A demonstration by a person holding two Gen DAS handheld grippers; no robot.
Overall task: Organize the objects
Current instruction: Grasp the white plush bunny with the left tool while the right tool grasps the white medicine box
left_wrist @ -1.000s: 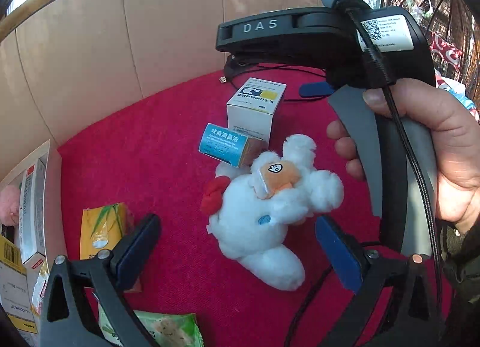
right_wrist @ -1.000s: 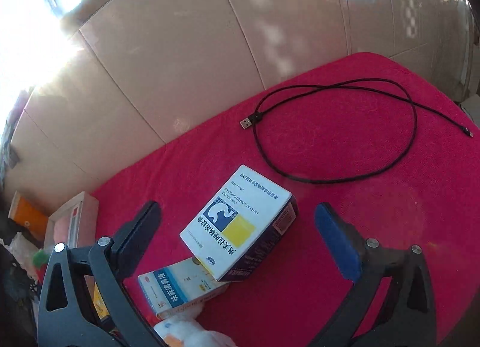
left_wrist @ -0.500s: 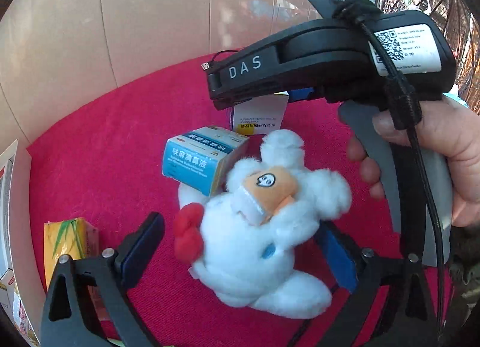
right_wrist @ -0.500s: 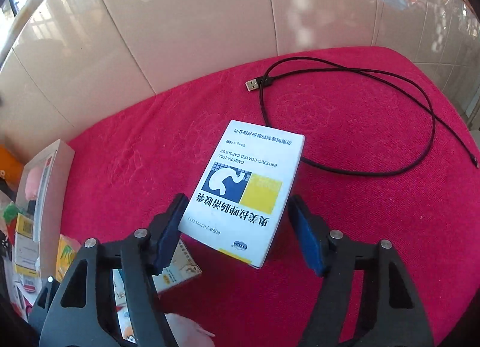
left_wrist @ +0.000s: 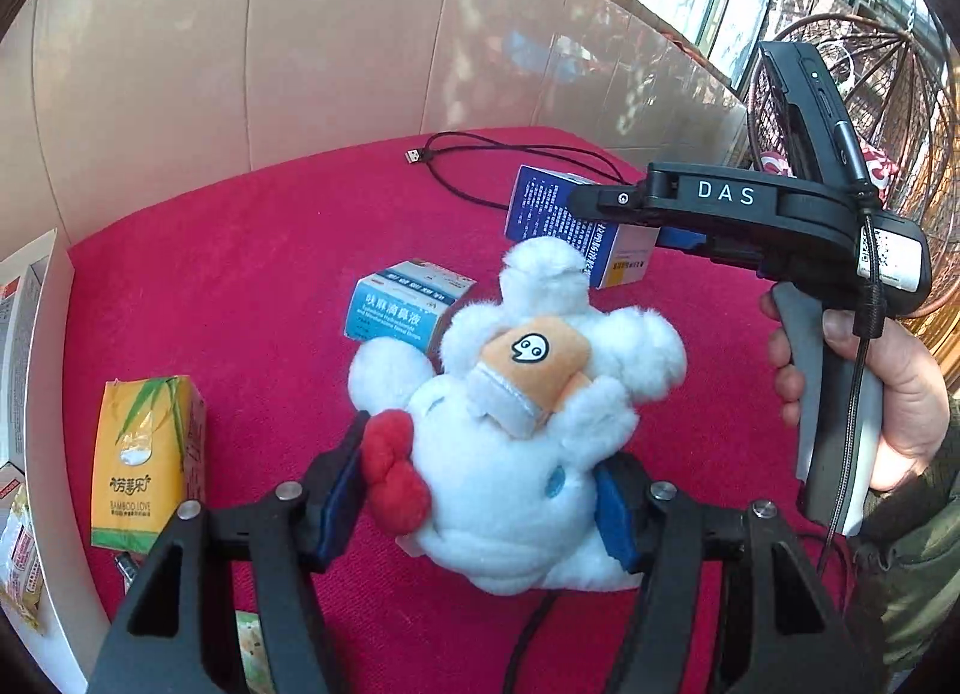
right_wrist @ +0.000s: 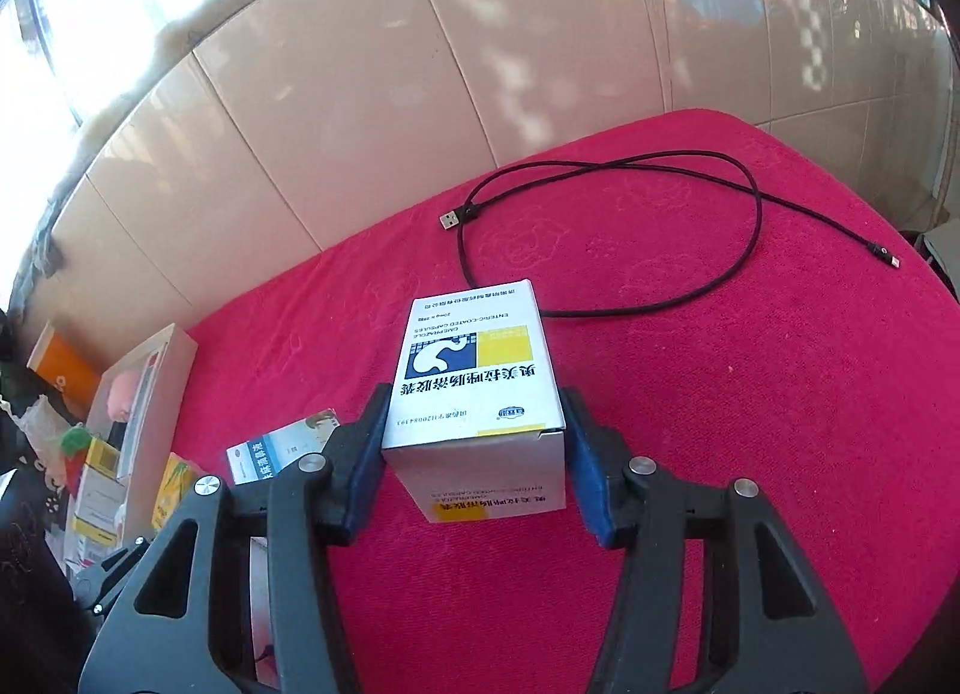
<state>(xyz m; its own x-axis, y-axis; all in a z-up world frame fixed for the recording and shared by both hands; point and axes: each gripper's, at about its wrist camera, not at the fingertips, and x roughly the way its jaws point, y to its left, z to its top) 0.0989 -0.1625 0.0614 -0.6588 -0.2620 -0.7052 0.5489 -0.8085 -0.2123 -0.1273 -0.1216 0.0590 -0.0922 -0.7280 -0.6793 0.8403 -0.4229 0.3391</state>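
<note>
Our left gripper [left_wrist: 480, 490] is closing on the fluffy white plush toy [left_wrist: 516, 424], pads denting its fur above the red terry cloth [left_wrist: 240, 286]. Our right gripper [right_wrist: 474, 454] is closing, blue pads flush against the stiff rectangular white-and-blue cardboard medicine box [right_wrist: 474, 388].

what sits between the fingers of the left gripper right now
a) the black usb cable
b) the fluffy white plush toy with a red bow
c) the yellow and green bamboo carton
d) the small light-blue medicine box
b: the left wrist view shows the fluffy white plush toy with a red bow between the closing jaws of the left gripper, blue pads against its sides.
</note>
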